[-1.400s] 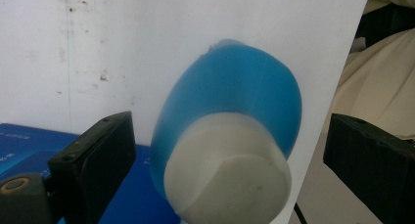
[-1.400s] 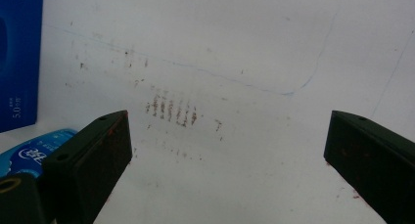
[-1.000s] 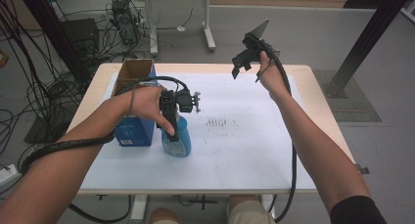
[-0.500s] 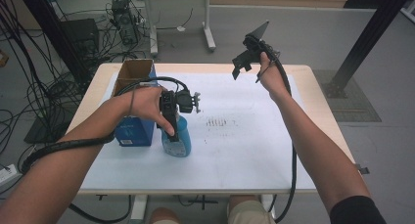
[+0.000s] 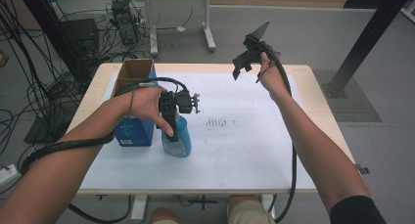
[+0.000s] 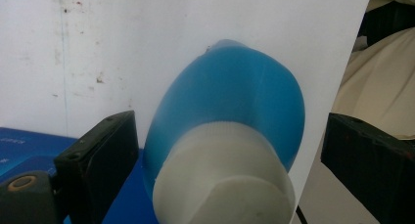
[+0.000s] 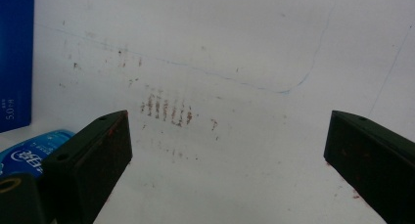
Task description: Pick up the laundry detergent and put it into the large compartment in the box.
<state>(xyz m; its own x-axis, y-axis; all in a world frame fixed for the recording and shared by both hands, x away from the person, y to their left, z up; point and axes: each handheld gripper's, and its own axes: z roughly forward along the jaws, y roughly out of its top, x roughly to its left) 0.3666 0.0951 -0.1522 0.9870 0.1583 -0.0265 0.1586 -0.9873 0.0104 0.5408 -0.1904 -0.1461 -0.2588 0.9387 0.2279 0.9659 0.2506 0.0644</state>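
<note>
Left tongs (image 6: 220, 150) wide around white-capped blue bottle (image 6: 225, 116), label unreadable

In the right gripper view, the blue box (image 7: 14, 57) at the left edge carries white print reading "5.0". The blue bottle (image 7: 29, 148) label below it has white characters, too blurred to read.
</note>
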